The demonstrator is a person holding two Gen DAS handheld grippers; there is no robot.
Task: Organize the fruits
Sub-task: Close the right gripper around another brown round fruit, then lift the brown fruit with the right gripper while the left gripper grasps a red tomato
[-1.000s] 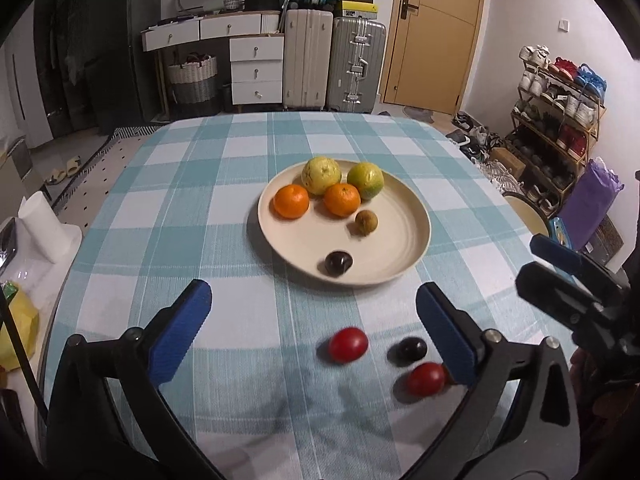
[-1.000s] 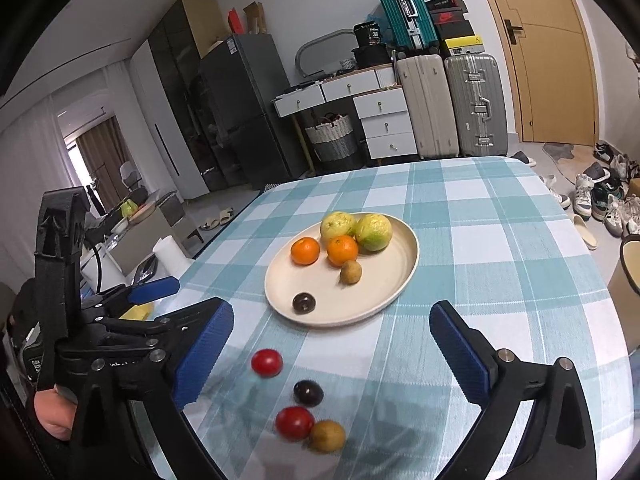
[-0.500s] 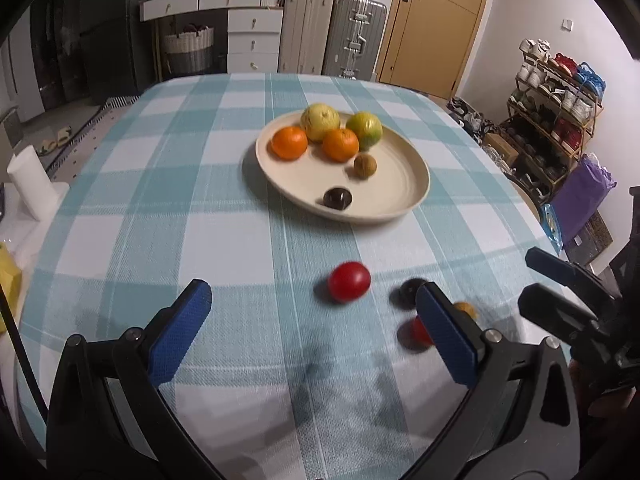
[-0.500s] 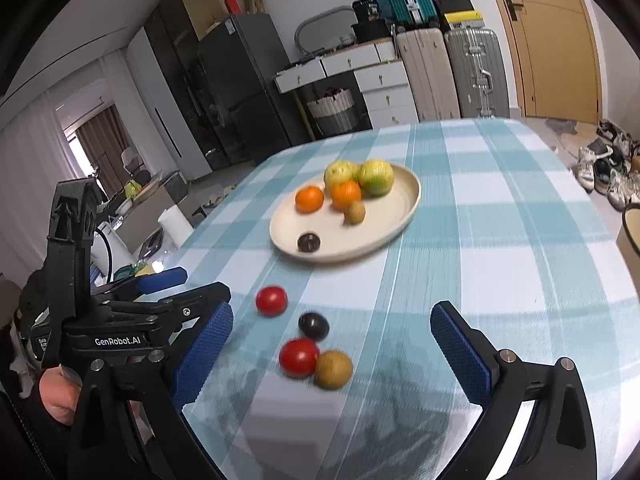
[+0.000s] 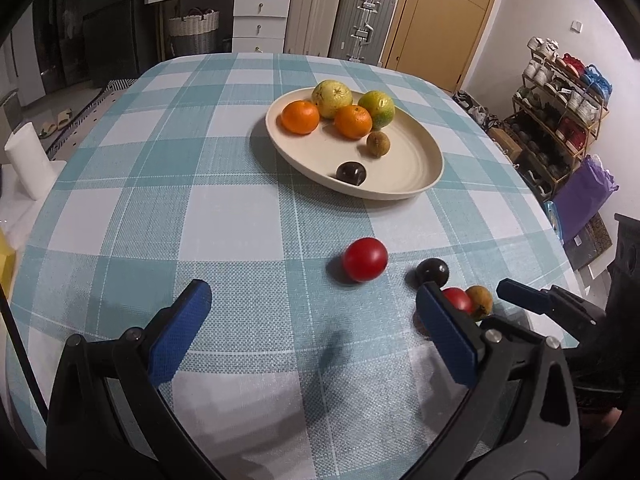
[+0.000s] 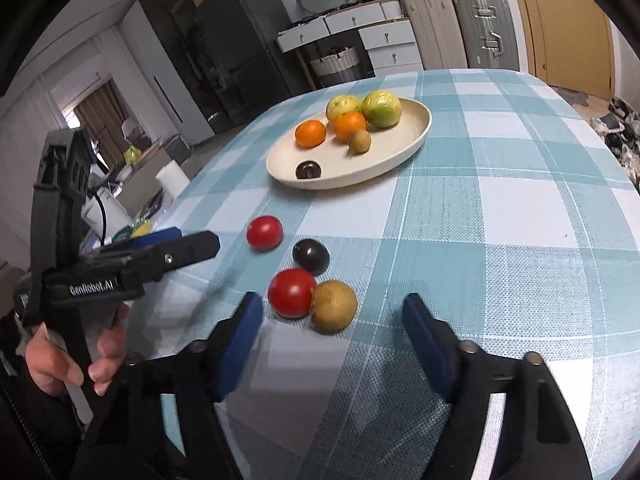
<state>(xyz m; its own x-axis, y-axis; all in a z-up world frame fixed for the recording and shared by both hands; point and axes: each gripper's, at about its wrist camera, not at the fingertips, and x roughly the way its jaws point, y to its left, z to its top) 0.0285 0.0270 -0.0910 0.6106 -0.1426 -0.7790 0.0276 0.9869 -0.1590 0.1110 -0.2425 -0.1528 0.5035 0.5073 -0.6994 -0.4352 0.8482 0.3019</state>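
A cream plate (image 5: 416, 168) (image 6: 408, 140) on the checked tablecloth holds two oranges (image 5: 300, 117), two yellow-green fruits (image 5: 332, 93), a small brown fruit (image 5: 378, 144) and a dark fruit (image 5: 351, 172). Loose on the cloth lie a red tomato (image 5: 365, 259) (image 6: 264, 233), a dark plum (image 5: 432, 271) (image 6: 311, 255), a second tomato (image 6: 291, 293) and a brown fruit (image 6: 334, 306). My right gripper (image 6: 333, 330) is open, low, just short of the tomato and brown fruit. My left gripper (image 5: 316, 320) is open and empty, near the first tomato.
A white paper roll (image 5: 28, 160) stands off the table's left edge. Drawers and suitcases (image 5: 320, 16) stand behind the table, a shoe rack (image 5: 560, 92) to the right. The left gripper's body (image 6: 120, 268) shows left of the loose fruit in the right wrist view.
Both grippers have come down and forward toward the loose fruit. The right gripper's jaws have narrowed and now sit close to the second tomato and the brown fruit.
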